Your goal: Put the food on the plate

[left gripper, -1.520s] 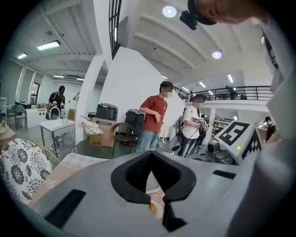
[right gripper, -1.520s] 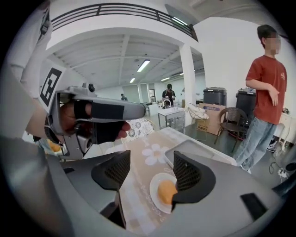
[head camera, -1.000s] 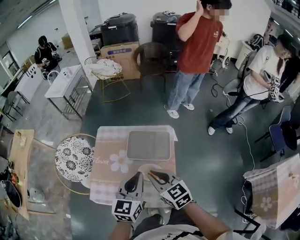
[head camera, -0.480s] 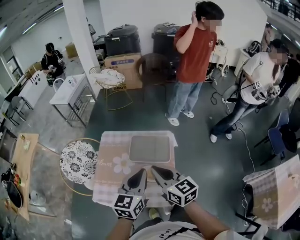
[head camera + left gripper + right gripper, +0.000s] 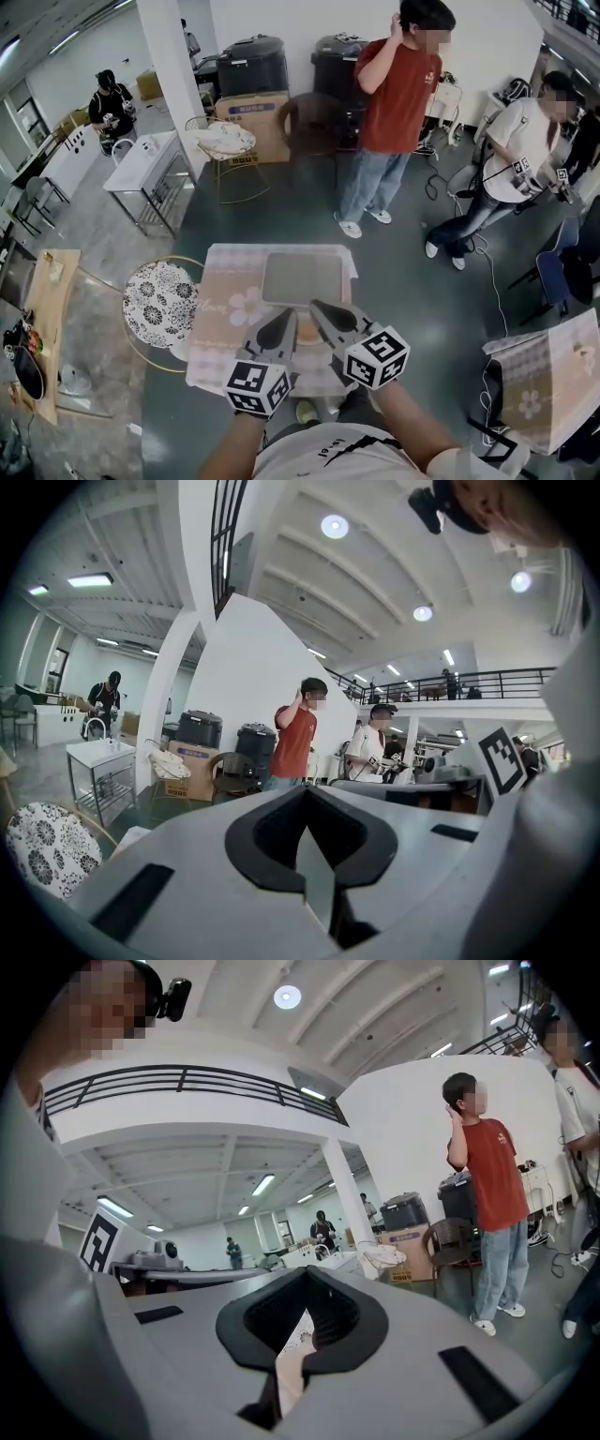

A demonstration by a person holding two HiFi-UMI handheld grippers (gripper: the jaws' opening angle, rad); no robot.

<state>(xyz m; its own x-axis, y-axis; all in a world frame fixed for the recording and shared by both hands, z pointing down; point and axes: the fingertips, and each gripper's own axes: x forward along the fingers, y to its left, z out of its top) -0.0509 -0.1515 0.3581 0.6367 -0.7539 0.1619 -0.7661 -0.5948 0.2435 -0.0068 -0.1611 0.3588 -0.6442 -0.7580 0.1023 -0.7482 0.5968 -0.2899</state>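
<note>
This is a big open robotics lab or data-collection hall. It has a bare grey floor (image 5: 281, 225), a white pillar (image 5: 173, 75), a railed mezzanine (image 5: 178, 1077), cloth-covered tables (image 5: 211, 328), black bins (image 5: 251, 64) and a cardboard box (image 5: 251, 112) (another person (image 5: 516, 155) handles marker-tagged devices).

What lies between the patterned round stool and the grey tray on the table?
Only the tablecloth with its printed white flower; nothing stands on it there. The head view shows this.

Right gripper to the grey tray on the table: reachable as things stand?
Probably yes. The grey tray lies just ahead of the right gripper with nothing between them. The gripper hangs above the table, pointing about level, fingers shut, so it would have to dip and open first.
</note>
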